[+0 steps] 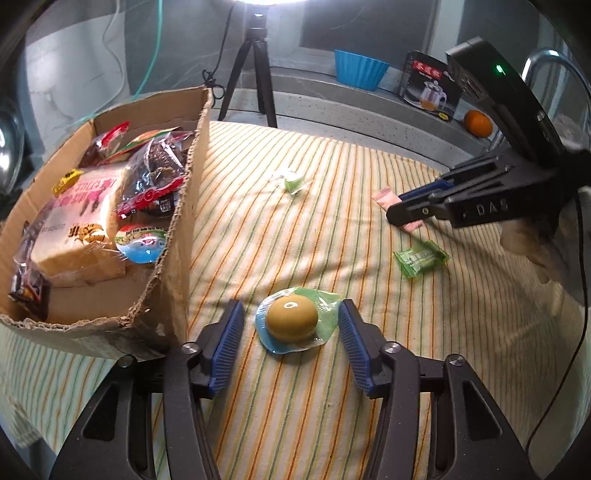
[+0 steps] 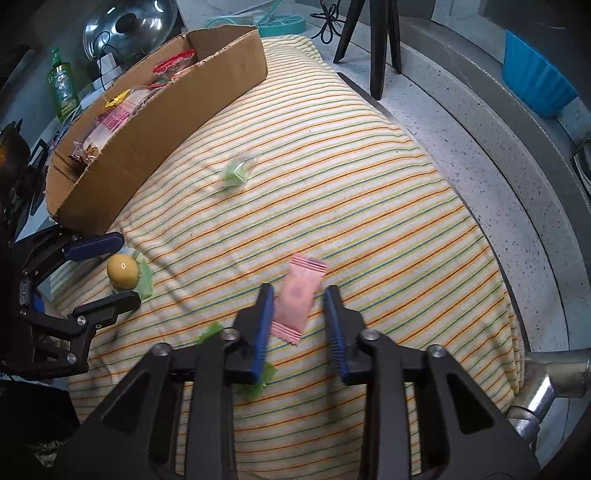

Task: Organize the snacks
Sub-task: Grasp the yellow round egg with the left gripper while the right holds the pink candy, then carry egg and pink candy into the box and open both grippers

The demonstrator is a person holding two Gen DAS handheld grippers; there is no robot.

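A cardboard box on the left holds several packaged snacks; it also shows in the right wrist view. My left gripper is open, its fingers on either side of a yellow-brown jelly cup on the striped cloth, apart from it. The cup shows in the right wrist view too. My right gripper is open around a pink candy packet, which lies on the cloth. A green candy and a small clear green one lie loose.
The striped cloth covers the table. Behind it stand a black tripod, a blue bowl, a teapot box and an orange. A metal lid and a green bottle are beyond the box.
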